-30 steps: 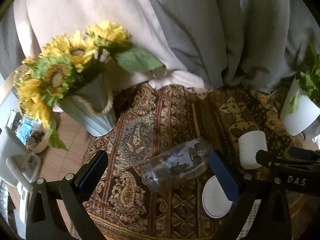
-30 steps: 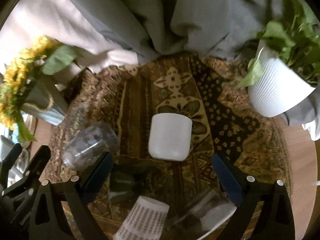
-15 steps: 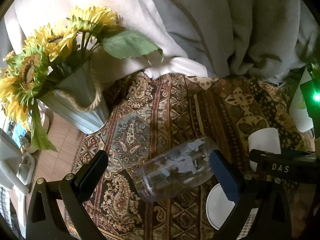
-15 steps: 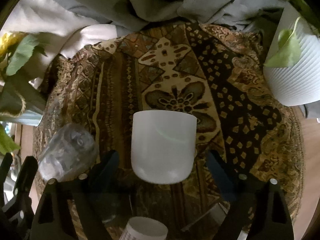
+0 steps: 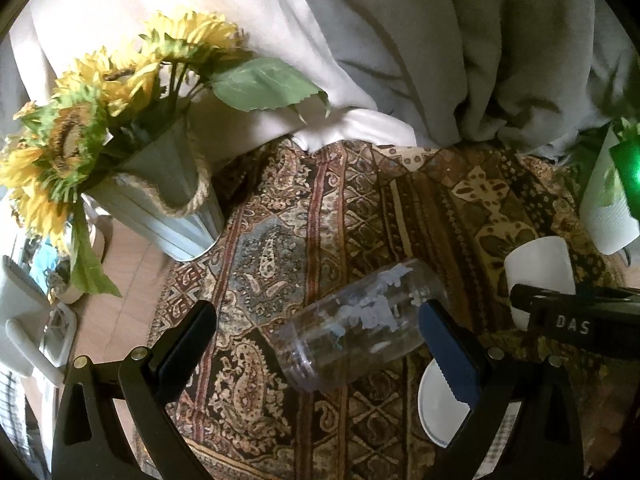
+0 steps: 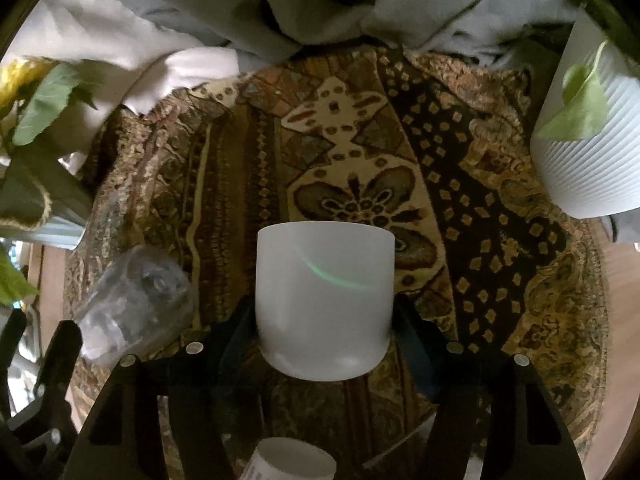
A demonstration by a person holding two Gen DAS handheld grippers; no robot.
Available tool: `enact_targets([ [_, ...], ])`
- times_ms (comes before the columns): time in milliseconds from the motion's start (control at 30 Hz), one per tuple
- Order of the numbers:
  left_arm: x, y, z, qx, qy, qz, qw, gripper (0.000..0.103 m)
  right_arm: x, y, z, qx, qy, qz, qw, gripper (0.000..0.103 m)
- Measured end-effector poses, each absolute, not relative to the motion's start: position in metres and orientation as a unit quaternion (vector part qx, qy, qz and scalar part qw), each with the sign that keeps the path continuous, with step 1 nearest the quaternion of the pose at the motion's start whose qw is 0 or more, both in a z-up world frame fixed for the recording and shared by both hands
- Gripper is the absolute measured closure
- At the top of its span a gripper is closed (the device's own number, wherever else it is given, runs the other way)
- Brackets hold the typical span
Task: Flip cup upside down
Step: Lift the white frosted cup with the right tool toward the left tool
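Observation:
A plain white cup [image 6: 325, 300] stands upright on the patterned cloth [image 6: 360, 160]. My right gripper [image 6: 325, 328] has its two fingers pressed against the cup's left and right sides, low near its base. The cup also shows at the right of the left wrist view [image 5: 538, 268], with the right gripper's black finger [image 5: 576, 314] across it. My left gripper [image 5: 320, 344] is open and empty, its fingers either side of a clear plastic jar [image 5: 360, 324] lying on its side, not touching it.
A sunflower vase [image 5: 168, 204] stands at the left, a ribbed white plant pot [image 6: 592, 152] at the right, grey and white fabric [image 5: 400, 40] behind. A white lid [image 5: 440, 408] and a paper cup [image 6: 292, 460] lie near the front edge.
My right gripper has moved forward to the white cup and its fingers have closed in onto the cup's sides. My left gripper has shifted slightly right and stayed open.

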State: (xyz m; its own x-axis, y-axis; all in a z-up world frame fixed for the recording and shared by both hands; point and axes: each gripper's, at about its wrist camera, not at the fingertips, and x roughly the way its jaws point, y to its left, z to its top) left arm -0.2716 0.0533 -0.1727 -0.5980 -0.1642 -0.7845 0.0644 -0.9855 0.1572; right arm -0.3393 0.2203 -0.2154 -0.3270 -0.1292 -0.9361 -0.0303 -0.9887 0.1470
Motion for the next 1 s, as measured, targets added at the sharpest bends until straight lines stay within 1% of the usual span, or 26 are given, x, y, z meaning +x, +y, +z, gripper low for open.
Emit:
enact_targets([
  [300,-0.226,0.042,-0.144,0.422,-0.049,-0.903,0.067,0.0,-0.286,0.217,-0.163,0.54,-0.072,-0.838,0.038,0.036],
  [500,-0.191,0.034,-0.128,0.41,-0.046,-0.909,0.061,0.0,-0.242,0.21,-0.139,0.527,-0.076,-0.845,0.046,0.036],
  [733,-0.154,0.027,-0.129,0.415,-0.047,-0.907,0.05,0.0,-0.193,0.204,-0.133,0.53,-0.088,-0.842,0.046,0.035],
  [1000,-0.121,0.017,-0.146,0.436,-0.057,-0.897,0.051,0.0,-0.145,0.193,-0.155,0.561,-0.094,-0.821,0.05,0.036],
])
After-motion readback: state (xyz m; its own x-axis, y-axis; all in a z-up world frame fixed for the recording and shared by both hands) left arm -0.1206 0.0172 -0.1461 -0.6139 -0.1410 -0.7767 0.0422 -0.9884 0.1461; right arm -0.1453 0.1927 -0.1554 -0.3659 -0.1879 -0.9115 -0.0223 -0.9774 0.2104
